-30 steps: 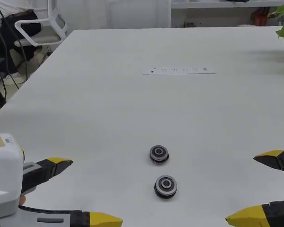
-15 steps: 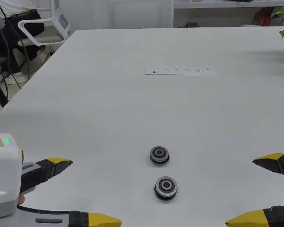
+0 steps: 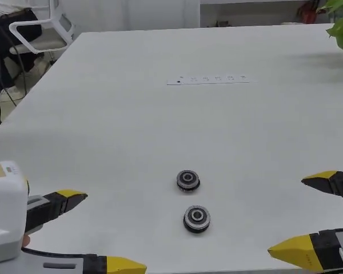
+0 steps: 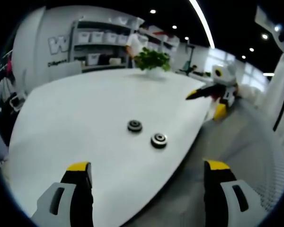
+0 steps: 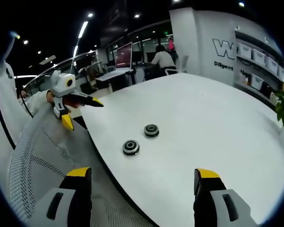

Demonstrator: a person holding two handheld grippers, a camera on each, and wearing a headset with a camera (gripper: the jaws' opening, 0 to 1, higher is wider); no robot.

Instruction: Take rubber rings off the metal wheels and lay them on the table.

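Two small metal wheels with black rubber rings lie flat on the white table near its front edge: the far wheel [image 3: 187, 180] [image 4: 135, 126] [image 5: 151, 130] and the near wheel [image 3: 196, 219] [image 4: 158, 140] [image 5: 131, 147]. My left gripper [image 3: 106, 231] [image 4: 146, 172] is at the lower left, open, with nothing between its yellow-tipped jaws. The right gripper [image 3: 306, 217] [image 5: 141, 177] is at the lower right, also open and holding nothing. Both grippers stand well to the sides of the wheels, apart from them.
A flush power-socket strip [image 3: 208, 80] is set into the table further back. A white chair [image 3: 37, 31] stands off the far left corner, and a green plant [image 3: 340, 20] [image 4: 152, 59] sits at the far right. A person sits at a screen in the right gripper view's background.
The head camera has shifted a little, so the wheels sit slightly higher and further left in view. The wheels and both open grippers have hardly moved.
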